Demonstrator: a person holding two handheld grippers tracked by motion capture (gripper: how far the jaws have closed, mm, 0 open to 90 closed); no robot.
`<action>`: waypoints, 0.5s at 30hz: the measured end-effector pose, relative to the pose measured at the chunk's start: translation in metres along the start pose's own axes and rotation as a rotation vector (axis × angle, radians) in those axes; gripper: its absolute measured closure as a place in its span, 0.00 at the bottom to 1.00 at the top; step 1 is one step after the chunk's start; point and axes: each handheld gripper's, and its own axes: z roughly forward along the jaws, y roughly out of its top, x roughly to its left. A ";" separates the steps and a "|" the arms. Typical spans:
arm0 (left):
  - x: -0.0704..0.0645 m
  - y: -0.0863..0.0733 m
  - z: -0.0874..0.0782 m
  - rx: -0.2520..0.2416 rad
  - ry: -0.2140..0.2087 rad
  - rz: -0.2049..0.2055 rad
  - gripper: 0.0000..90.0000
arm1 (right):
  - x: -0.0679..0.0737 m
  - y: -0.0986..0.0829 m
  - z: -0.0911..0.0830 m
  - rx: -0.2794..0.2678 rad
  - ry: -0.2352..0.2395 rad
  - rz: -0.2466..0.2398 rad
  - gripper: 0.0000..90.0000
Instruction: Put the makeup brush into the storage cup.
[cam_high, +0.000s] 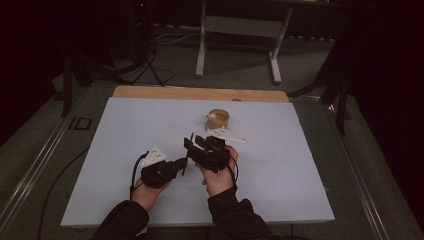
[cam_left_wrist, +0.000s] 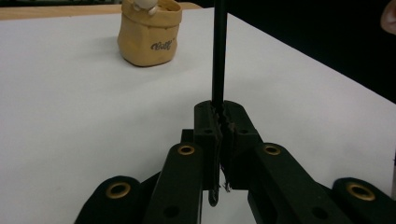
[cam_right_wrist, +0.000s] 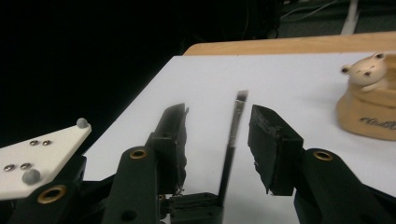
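Left gripper: jaws closed on a thin black stick-like tool, clamped near its lower end so the shaft stands up between the pads. Right gripper: jaws apart, one on each side of the same stick, not touching it. Judged a hand-over or regrasp: left steadies, right lines up to close.

Tan soft fabric pouch with dark lettering sits on the white tabletop beyond both grippers, well apart from them, a small cream animal figure peeking over its rim.

High view places both grippers side by side near the tabletop's middle. Left gripper view alone shows the clamp itself; right gripper view shows the stick's pale flattened tip and the figure's face.
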 end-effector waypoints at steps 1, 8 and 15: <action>0.000 0.000 0.000 0.000 0.003 0.003 0.95 | 0.000 0.000 0.002 0.006 -0.005 -0.001 0.62; 0.000 -0.001 0.000 0.001 -0.001 0.002 0.95 | -0.002 0.003 0.007 0.038 -0.023 0.029 0.71; -0.001 0.000 0.000 0.000 -0.006 0.001 0.95 | -0.001 -0.001 0.012 0.060 -0.030 0.038 0.79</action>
